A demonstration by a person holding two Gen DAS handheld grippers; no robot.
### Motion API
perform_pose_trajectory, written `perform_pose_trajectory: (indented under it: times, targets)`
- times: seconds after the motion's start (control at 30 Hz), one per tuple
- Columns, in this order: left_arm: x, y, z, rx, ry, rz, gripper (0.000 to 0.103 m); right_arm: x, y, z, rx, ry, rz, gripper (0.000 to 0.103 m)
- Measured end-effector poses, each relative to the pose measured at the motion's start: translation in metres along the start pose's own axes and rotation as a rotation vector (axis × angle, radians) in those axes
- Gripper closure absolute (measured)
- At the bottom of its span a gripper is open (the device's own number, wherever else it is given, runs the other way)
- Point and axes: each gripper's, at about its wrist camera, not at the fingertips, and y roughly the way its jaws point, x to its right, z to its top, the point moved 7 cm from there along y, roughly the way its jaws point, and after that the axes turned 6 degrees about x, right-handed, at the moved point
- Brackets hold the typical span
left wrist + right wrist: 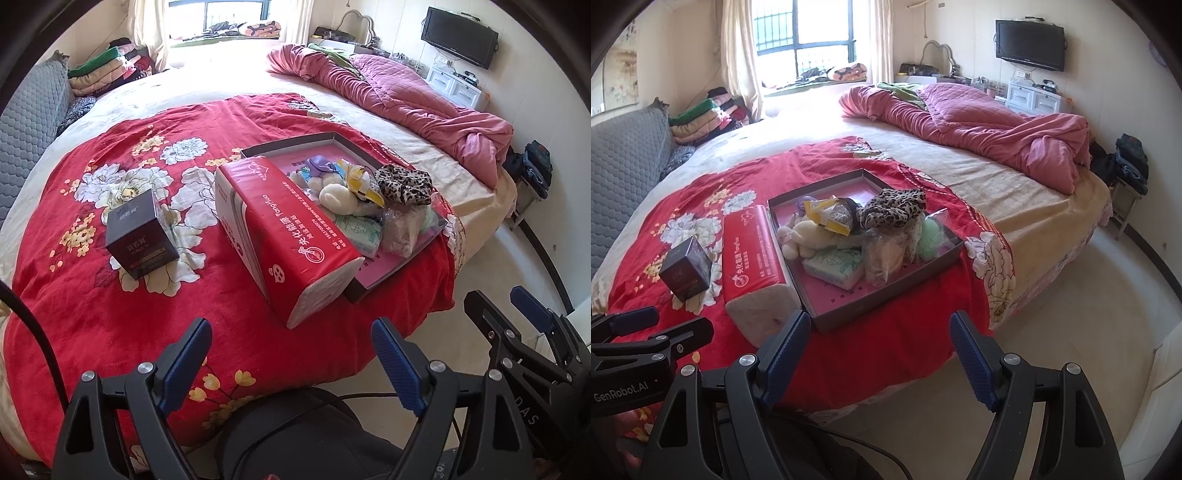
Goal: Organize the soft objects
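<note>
A shallow grey box with a pink bottom (827,295) (325,142) lies on the red flowered blanket (886,339) (110,295). Piled in it are a cream plush toy (809,238) (338,197), a leopard-print cloth (892,210) (404,184), a yellow packet (831,218), a green tissue pack (834,266) (360,230), a clear bag (881,254) and a green soft item (934,236). A red tissue pack (753,254) (288,236) leans on the box's left wall. My left gripper (291,354) and right gripper (877,350) both stand open near the bed's edge, empty.
A dark cube box (142,236) (687,271) stands left of the tissue pack. A pink quilt (979,122) is bunched at the far right of the bed. Folded clothes (701,114) are stacked by the grey headboard (624,158). Bare floor (1071,314) lies to the right.
</note>
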Motion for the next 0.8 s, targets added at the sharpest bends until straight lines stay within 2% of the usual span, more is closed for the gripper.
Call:
perform_pose_trajectory:
  times: [0.67, 0.8]
  targets:
    - [0.0002, 0.0053, -0.0029, -0.014, 0.016, 0.017, 0.015, 0.0023, 0.0030, -0.0015, 0.004, 0.002, -0.004, 0.024]
    - [0.0020, 0.0073, -0.0030, -0.003, 0.055, 0.034, 0.015, 0.0020, 0.0042, -0.0011, 0.008, -0.004, -0.002, 0.024]
